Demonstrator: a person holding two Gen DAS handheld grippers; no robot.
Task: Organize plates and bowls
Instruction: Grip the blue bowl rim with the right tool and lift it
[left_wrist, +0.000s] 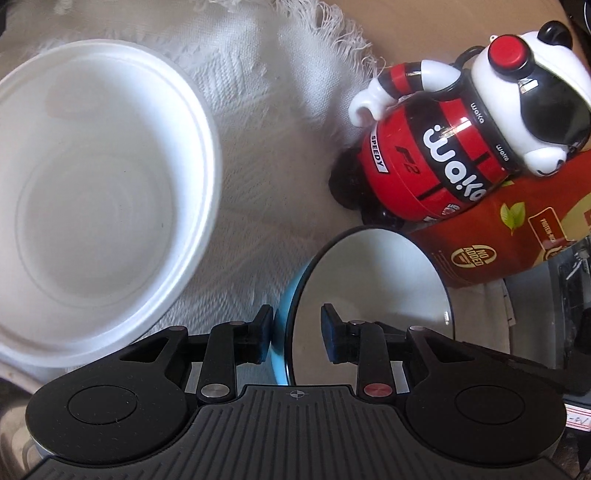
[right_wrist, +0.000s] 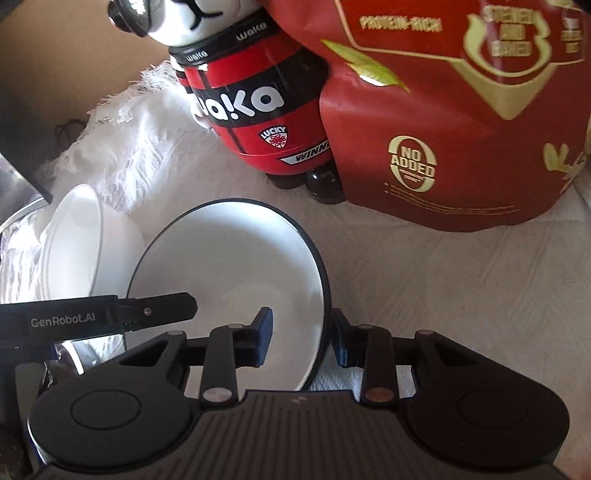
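A bowl with a blue outside, white inside and black rim (left_wrist: 369, 280) is held tilted just above the white cloth. My left gripper (left_wrist: 297, 332) straddles its wall, one pad on the blue outside and the other inside. In the right wrist view the same bowl (right_wrist: 229, 251) has my right gripper (right_wrist: 303, 334) shut on its opposite rim, while the left gripper's finger (right_wrist: 147, 314) reaches in from the left. A larger plain white bowl (left_wrist: 99, 192) stands empty close to the left of the blue one, and it also shows in the right wrist view (right_wrist: 74, 240).
A red panda-shaped bottle (left_wrist: 436, 162) (right_wrist: 255, 107) and a dark red pouch (left_wrist: 517, 240) (right_wrist: 443, 129) stand close behind the bowls. Everything rests on a white woven cloth (left_wrist: 258, 92) (right_wrist: 443, 280) with a fringed far edge.
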